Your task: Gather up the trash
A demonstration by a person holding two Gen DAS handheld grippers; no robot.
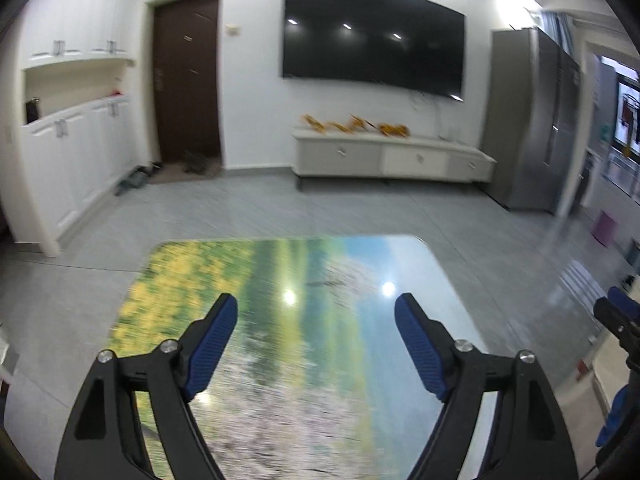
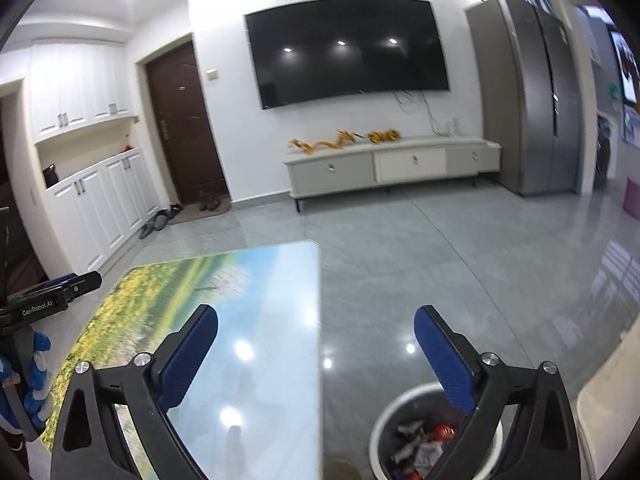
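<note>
Both grippers were empty. Your left gripper [image 1: 316, 312] hung over the table [image 1: 280, 340] with jaws spread wide, nothing between the pads. Your right gripper [image 2: 316, 324] was equally wide, holding nothing, straddling the table's right edge with floor under its right finger.

The trash [image 2: 424, 440] sat in the white bin [image 2: 384, 424] on the floor just beside that edge, below the right gripper: crumpled wrappers, one red-orange, partly hidden by the right finger. The tabletop showed only its glossy landscape print and lamp glare in both views; no loose trash was visible on it, though the left view was motion-blurred and the near edge lay under the grippers.

Judgement: collecting looked nearly or fully done. To finish well, you needed to slow down so the view cleared, sweep the near edge and the floor around the bin, and keep the jaws wide until something was squarely between the pads. Any drop should have gone centred over the bin, not at its rim.
</note>
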